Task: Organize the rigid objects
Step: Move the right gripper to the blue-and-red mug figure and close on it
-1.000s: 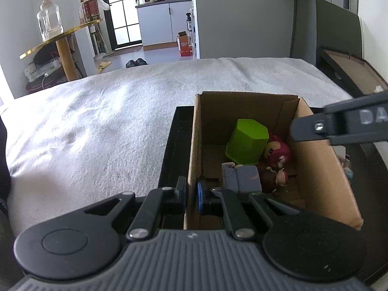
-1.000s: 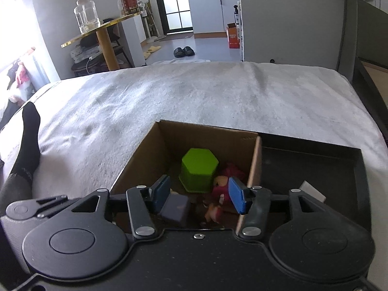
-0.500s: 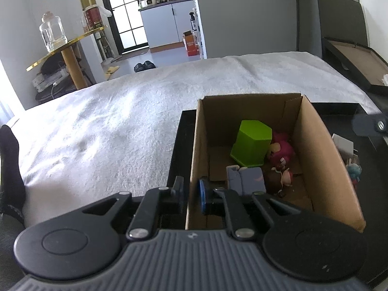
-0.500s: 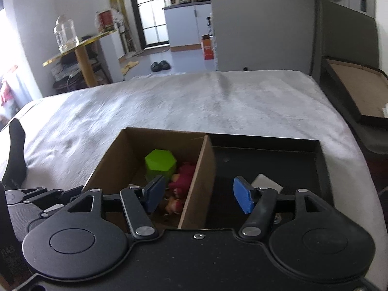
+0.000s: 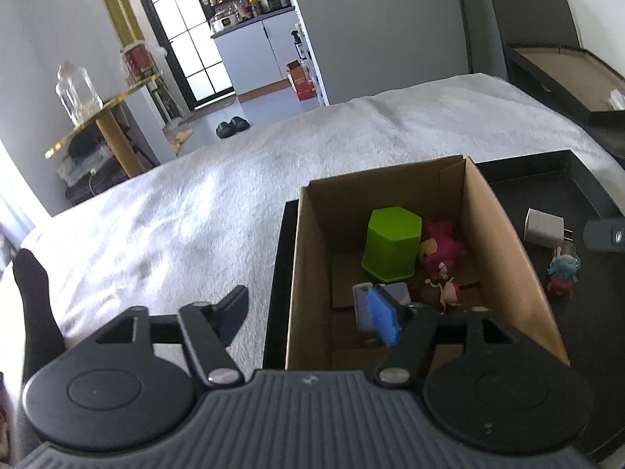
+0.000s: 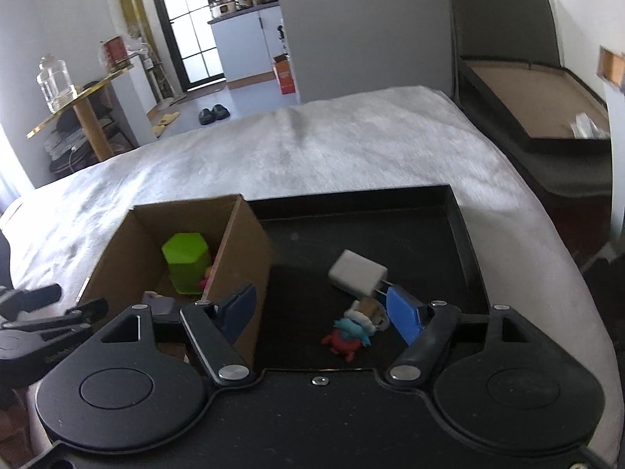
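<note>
A cardboard box (image 5: 508,258) stands in the left part of a black tray (image 6: 461,234) on the bed. It holds a green hexagonal cup (image 5: 390,246), a pink toy (image 5: 441,246), a small doll (image 5: 447,291) and a grey-purple block (image 5: 400,293). A white charger (image 6: 357,273) and a small blue-and-red figure (image 6: 349,336) lie on the tray floor. My left gripper (image 5: 312,316) is open, its fingers either side of the box's left wall. My right gripper (image 6: 322,312) is open and empty, above the figure.
The tray sits on a white bedspread (image 5: 195,215). A second dark tray with a brown base (image 6: 539,113) lies to the right of the bed. A side table with a glass jar (image 5: 76,92) stands far left. A black-socked foot (image 5: 35,293) rests at left.
My left gripper has opened off the box's left wall. My right gripper has moved right, from over the box to over the tray floor by the charger and figure.
</note>
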Available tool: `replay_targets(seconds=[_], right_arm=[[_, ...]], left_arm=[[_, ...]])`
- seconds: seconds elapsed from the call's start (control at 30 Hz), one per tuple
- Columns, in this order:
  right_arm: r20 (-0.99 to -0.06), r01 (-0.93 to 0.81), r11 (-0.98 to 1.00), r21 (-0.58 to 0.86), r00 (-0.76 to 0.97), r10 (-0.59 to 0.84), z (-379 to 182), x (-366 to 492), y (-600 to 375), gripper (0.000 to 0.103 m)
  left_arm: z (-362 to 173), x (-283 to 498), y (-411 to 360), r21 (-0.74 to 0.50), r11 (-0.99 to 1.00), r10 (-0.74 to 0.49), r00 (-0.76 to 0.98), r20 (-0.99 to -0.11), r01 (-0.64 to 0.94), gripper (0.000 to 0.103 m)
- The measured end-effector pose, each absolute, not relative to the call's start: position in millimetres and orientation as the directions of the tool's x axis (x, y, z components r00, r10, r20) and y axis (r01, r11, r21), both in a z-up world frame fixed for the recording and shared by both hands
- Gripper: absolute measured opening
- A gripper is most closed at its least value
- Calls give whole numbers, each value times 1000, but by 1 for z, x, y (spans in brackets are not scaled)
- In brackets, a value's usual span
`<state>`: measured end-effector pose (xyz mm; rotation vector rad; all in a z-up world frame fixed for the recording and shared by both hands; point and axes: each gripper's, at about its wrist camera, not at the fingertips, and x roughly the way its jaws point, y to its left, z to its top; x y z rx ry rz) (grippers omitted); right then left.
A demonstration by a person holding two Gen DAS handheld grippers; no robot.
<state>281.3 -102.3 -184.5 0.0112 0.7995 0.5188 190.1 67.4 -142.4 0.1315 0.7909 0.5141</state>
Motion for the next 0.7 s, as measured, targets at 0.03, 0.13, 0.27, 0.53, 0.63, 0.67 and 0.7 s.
replay_targets(seconds=[0.03,0.13,0.27,0.53,0.63,0.67,0.7], right_arm=[[-686,-436,875,212,571,451,-187,282,-104,79],[-703,-432,869,244,538,465,-195,285,-109,81],[-712,-430,864,262,518,474,-205,291,-114,83],[-736,-407,868,284,488,469,-227,307,-114,81],[-745,-403,871,280,481,462,-235,315,-108,71],[-747,-397,874,281,481,459,-238,318,-107,70],[-748,-390,877,282,483,455,-240,321,-106,68]], left_arm=[[-141,192,66,306,869,489,589,-644,-388,71],[-139,196,62,305,872,486,594,-641,-383,74],[-140,202,56,318,858,510,591,-625,-404,75],[-147,213,49,357,848,529,579,-620,-391,75],[-151,217,47,362,846,532,575,-622,-390,75],[-152,217,47,364,845,534,573,-622,-391,75],[-153,219,47,368,843,536,570,-623,-392,75]])
